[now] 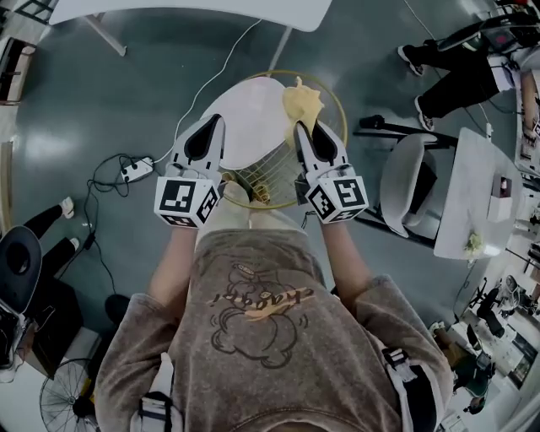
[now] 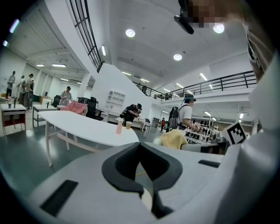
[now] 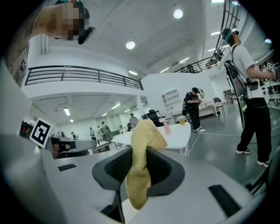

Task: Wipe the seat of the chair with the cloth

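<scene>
The chair stands right in front of me; its white seat (image 1: 251,118) has a gold wire rim (image 1: 339,111) and a wire back (image 1: 263,179). My right gripper (image 1: 298,126) hovers over the seat's right side, shut on the yellow cloth (image 1: 302,101). The cloth (image 3: 141,168) sticks up past the jaws and hangs down between them. My left gripper (image 1: 219,120) is held over the seat's left edge, shut with nothing in it (image 2: 140,144). The left gripper view shows the cloth (image 2: 174,139) off to the right. Both gripper cameras look level across the room, not at the seat.
A white table (image 1: 194,10) stands beyond the chair, with a cable and power strip (image 1: 135,169) on the floor at left. Another chair (image 1: 407,179) and a white table (image 1: 481,194) are at right. A seated person's legs (image 1: 447,84) are at far right. A fan (image 1: 72,396) stands behind me at left.
</scene>
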The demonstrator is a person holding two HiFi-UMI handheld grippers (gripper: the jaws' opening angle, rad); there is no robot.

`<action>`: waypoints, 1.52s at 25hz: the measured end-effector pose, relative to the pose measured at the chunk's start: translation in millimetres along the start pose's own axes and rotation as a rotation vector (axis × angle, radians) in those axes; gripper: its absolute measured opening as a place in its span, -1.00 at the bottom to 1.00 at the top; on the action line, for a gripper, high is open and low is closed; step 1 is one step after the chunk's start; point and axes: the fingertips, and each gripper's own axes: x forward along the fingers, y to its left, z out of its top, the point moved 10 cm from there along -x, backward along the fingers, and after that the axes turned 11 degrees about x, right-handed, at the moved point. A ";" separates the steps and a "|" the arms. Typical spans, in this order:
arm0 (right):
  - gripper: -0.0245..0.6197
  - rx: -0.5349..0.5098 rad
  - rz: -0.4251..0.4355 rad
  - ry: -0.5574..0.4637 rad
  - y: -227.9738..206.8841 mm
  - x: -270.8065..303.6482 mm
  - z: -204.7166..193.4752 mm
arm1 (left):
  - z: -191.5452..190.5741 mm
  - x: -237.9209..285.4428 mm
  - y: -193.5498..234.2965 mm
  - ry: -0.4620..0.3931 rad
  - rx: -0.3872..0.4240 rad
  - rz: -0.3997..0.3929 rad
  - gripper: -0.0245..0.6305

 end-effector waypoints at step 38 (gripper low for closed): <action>-0.57 -0.160 -0.090 0.271 -146.1 209.4 -172.4 | -177.4 99.6 63.5 0.111 -0.058 0.000 -0.90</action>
